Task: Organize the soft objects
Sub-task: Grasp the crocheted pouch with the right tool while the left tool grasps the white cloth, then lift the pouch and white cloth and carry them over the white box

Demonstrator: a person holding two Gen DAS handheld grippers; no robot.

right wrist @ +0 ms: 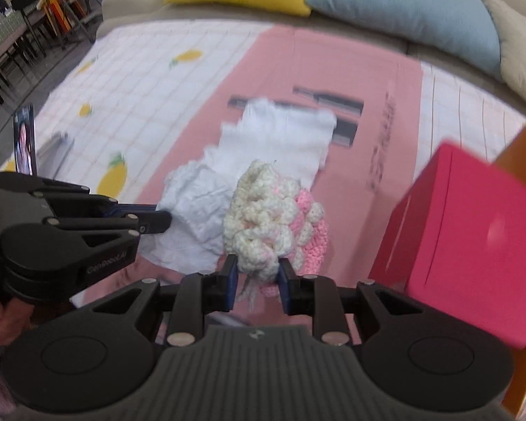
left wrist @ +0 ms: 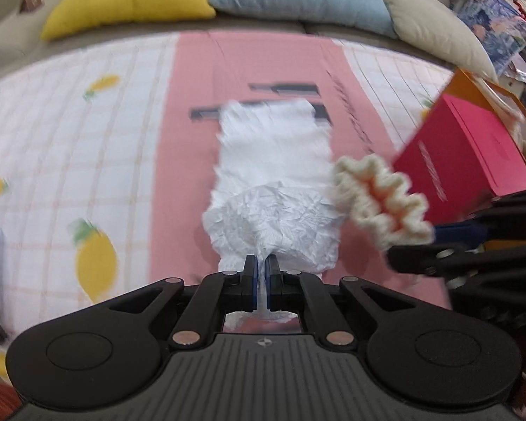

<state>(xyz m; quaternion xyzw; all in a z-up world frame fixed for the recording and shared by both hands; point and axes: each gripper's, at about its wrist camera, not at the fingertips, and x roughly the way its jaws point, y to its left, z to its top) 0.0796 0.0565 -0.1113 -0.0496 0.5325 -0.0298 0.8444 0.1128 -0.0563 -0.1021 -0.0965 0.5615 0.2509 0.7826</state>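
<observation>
Right now, both hands hold soft things up over the pink and white blanket (left wrist: 87, 112). The left gripper (left wrist: 261, 273) has its jaws pressed nearly together, pinching a thin bit of the white cloth (left wrist: 273, 182), and the rest hangs down. That small pinch could slip, and the cloth would drop. The right gripper (right wrist: 256, 277) pinches the bumpy knitted piece (right wrist: 263, 217) with its jaws partly apart. It hangs close to the cloth and the red box (right wrist: 473, 238), so the yarn might snag or bump.
</observation>
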